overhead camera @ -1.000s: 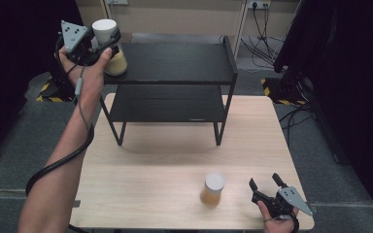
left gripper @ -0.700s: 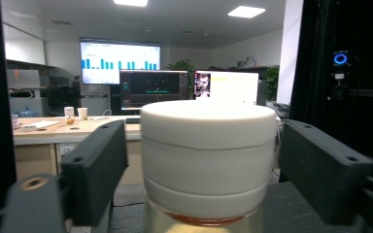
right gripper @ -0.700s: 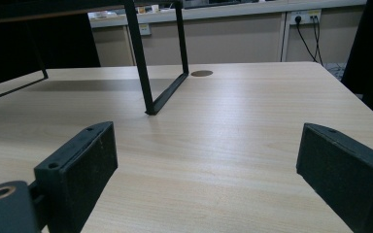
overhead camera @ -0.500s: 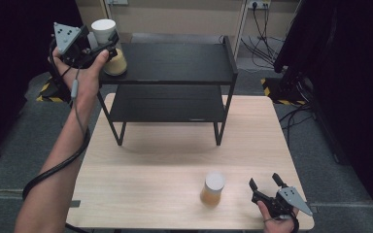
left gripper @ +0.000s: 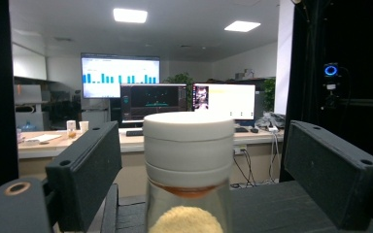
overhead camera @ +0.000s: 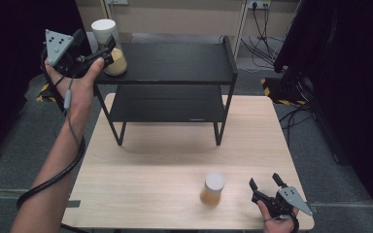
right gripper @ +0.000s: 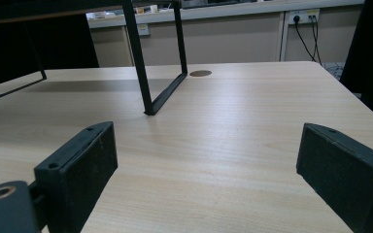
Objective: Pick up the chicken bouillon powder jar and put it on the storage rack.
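A clear jar (overhead camera: 108, 46) with a white lid and yellowish contents stands on the top left corner of the black two-tier rack (overhead camera: 175, 60). My left gripper (overhead camera: 94, 47) is level with it. Its jaws have just been opening and now stand either side of the jar (left gripper: 189, 160) with a gap on each side, not pressing on it. A second white-lidded jar (overhead camera: 213, 189) stands on the wooden table (overhead camera: 175, 160) near the front. My right gripper (overhead camera: 263, 180) rests open on the table just right of that jar, with nothing between its pads (right gripper: 80, 165).
The rack's lower shelf (overhead camera: 167, 104) is bare, and one rack leg (right gripper: 141, 63) rises ahead of the right gripper. A black cable (overhead camera: 63, 165) trails along the left forearm. Dark curtains flank the table, and cables lie on the floor at the back right.
The left gripper's jaws have let go of the jar on the rack's top, and the hand has drawn a little to the left and down. The right gripper has kept still.
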### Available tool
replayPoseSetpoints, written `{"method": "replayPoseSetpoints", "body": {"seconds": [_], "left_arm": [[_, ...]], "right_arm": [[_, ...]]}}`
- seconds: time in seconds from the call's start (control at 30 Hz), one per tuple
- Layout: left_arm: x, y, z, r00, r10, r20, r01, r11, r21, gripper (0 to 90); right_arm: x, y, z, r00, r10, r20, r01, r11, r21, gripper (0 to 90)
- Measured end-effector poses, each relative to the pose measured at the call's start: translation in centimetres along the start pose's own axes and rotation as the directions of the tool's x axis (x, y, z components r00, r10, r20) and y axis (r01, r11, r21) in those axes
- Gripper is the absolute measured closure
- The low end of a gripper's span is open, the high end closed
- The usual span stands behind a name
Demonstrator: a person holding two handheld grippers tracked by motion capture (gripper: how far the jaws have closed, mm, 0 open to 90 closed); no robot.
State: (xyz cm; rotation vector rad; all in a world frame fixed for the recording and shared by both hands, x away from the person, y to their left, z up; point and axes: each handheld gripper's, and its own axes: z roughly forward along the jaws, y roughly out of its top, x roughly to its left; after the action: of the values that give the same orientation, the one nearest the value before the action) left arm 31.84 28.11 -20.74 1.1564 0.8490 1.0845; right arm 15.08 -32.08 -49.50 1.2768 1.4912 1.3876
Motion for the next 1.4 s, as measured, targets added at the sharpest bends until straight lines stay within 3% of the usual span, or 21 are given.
{"method": "replayPoseSetpoints", "body": {"seconds": [0.57,0.93,1.17,1.4], "left_arm": [[-0.9,-2.4,-3.5,0.9965,0.039,0.074,-0.034,0.9977,-0.059,13.3],[-1.1,-4.7,-5.5,0.9941,0.048,0.097,-0.042,0.9970,-0.066,13.2],[-0.9,-6.8,-7.1,0.9918,0.038,0.122,-0.031,0.9975,-0.064,13.2],[-0.9,-10.0,-8.6,0.9880,0.035,0.151,-0.028,0.9984,-0.049,12.9]], "right_arm": [[-0.1,0.0,0.0,1.0000,0.001,-0.003,-0.001,1.000,-0.001,7.8],[0.0,0.0,0.0,1.0000,-0.003,-0.001,0.003,1.000,-0.002,7.8],[0.0,-0.1,0.0,1.0000,-0.008,0.000,0.008,1.000,-0.003,7.8],[0.1,0.0,0.0,1.0000,-0.009,0.000,0.009,1.000,-0.002,7.8]]}}
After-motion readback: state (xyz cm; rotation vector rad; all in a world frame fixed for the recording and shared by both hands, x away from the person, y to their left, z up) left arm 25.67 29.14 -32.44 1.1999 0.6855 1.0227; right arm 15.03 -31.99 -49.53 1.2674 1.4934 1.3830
